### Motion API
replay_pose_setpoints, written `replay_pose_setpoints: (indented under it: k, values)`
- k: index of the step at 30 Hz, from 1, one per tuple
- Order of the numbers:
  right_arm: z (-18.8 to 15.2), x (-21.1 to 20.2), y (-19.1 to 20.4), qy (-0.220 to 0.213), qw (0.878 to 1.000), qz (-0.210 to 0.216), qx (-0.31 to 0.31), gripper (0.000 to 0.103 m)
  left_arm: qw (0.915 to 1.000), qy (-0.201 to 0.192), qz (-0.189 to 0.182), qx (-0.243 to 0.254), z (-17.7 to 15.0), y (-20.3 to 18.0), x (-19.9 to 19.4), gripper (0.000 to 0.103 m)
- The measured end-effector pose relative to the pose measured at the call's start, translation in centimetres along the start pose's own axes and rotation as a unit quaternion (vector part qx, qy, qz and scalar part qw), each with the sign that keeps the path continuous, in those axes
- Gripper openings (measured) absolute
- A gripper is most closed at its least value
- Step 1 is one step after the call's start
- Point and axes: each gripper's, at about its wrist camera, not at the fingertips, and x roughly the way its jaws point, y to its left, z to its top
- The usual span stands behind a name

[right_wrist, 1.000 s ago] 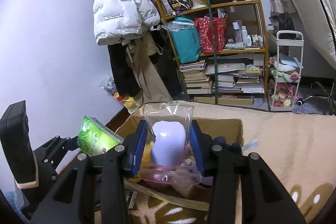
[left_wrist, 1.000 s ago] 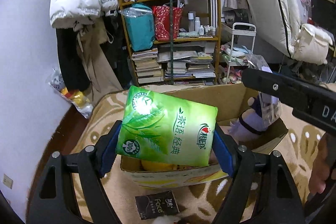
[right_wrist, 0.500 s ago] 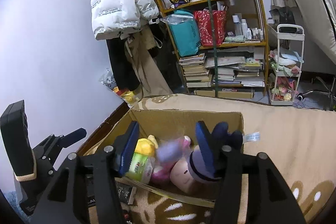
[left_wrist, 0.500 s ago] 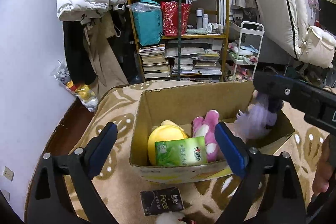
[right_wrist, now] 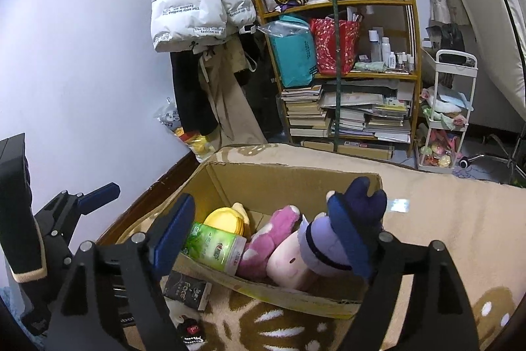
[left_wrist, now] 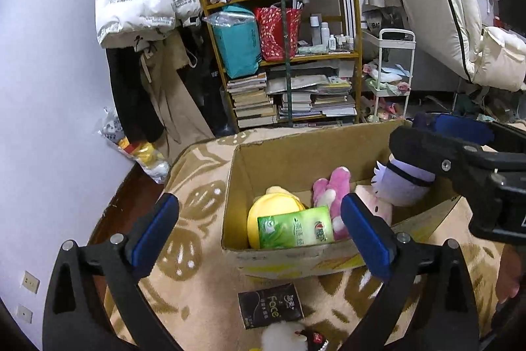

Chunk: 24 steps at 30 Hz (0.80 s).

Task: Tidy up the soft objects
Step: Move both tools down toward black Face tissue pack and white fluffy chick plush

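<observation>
green tissue pack (left_wrist: 295,227), glossy and crinkled, lies in cardboard box (left_wrist: 296,153).

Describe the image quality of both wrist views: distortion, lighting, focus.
Left wrist view: strong fisheye bowing of the bookshelf with black vignette corners; dim indoor light; the cardboard box and green tissue pack are sharp. Right wrist view: same barrel distortion curving the wall, even light, no glare; the purple plush looks crisp.
</observation>
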Motion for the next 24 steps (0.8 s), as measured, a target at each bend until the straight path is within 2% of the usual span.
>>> replay_pose_setpoints:
  k: [9,12,17,24]
  values:
    - [-0.4,-1.1,-0.2,0.003,1.0,-0.009,0.015,0.089,0.9995,0.014,0.005,-0.028,-0.4,1.7,-1.3,0.098]
    - [-0.4,-1.6,-0.1,0.002,1.0,-0.012,0.016,0.095,0.9991,0.025,-0.003,-0.034,-0.6,2.4,-1.9,0.098]
    - [-0.7,-3.1,0.6,-0.006,1.0,-0.015,0.012,0.098,0.9986,0.033,-0.005,-0.04,-1.1,3.3,-3.1,0.098]
    - [-1.7,-4.4,1.7,0.004,1.0,-0.019,0.004,0.1,0.9982,0.044,0.017,-0.036,-2.3,3.8,-5.1,0.098]
